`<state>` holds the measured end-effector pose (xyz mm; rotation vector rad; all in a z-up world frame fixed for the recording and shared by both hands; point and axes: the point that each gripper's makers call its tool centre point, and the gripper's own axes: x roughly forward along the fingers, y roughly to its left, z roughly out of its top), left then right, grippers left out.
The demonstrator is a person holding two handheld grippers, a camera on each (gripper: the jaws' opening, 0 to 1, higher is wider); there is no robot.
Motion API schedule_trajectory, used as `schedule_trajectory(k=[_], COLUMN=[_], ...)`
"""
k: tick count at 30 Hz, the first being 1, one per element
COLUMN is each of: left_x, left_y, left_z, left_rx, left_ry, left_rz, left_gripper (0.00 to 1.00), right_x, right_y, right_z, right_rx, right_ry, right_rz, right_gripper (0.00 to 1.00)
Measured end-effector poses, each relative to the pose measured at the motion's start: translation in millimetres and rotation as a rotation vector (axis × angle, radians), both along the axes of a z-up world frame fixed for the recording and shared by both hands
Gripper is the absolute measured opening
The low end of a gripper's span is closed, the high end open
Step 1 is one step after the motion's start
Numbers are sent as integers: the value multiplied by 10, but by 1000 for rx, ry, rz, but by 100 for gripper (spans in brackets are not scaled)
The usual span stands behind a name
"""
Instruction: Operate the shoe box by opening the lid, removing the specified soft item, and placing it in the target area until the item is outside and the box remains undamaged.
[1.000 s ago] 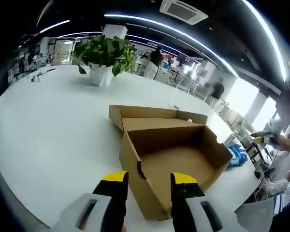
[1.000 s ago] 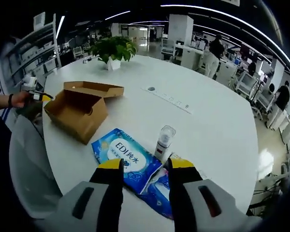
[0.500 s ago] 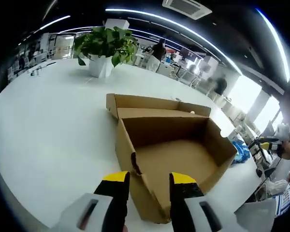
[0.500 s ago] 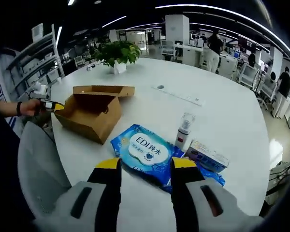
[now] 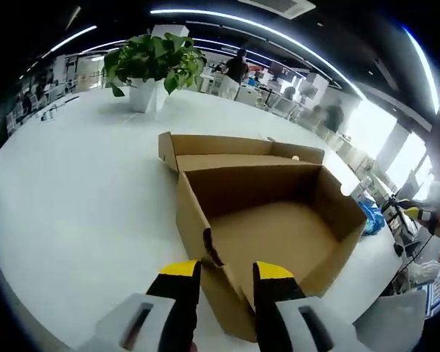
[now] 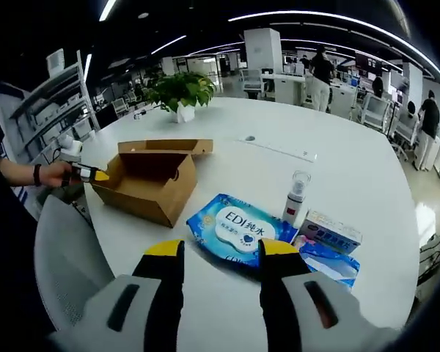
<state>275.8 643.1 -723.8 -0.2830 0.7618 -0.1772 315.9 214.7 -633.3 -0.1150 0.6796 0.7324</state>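
The brown cardboard shoe box (image 5: 279, 235) stands open on the white table, its lid (image 5: 227, 144) folded back and its inside bare. My left gripper (image 5: 227, 273) is open, its yellow-tipped jaws on either side of the box's near corner. In the right gripper view the same box (image 6: 150, 183) sits left of centre. A soft blue wipes pack (image 6: 238, 227) lies flat on the table just beyond my open right gripper (image 6: 221, 249), nothing between its jaws. That pack (image 5: 368, 218) peeks out past the box's right end in the left gripper view.
A small spray bottle (image 6: 296, 194), a flat carton (image 6: 330, 231) and a second blue pack (image 6: 331, 262) lie right of the wipes. A potted plant (image 5: 150, 70) stands at the table's far side. A grey chair back (image 6: 66, 257) is at the near left edge.
The left gripper has come closer to the box's near corner. The right gripper has drawn back from the wipes pack, which now lies beyond its tips.
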Motion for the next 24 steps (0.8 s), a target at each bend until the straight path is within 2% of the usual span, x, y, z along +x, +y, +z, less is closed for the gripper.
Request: schedule_trajectory(k=[7, 13, 24], left_x=[-8, -22, -62], left_y=[22, 35, 14], left_z=[-4, -6, -10], left_rx=[19, 26, 29], left_ry=[9, 17, 24], left_rz=[-63, -77, -94], left_gripper=[28, 26, 22], right_x=[-98, -104, -180], right_y=[143, 211, 483], right_z=[-20, -71, -219], right_rx=[21, 35, 36], right_ry=[10, 16, 47], right_rz=[17, 21, 69], right_gripper=[38, 38, 37])
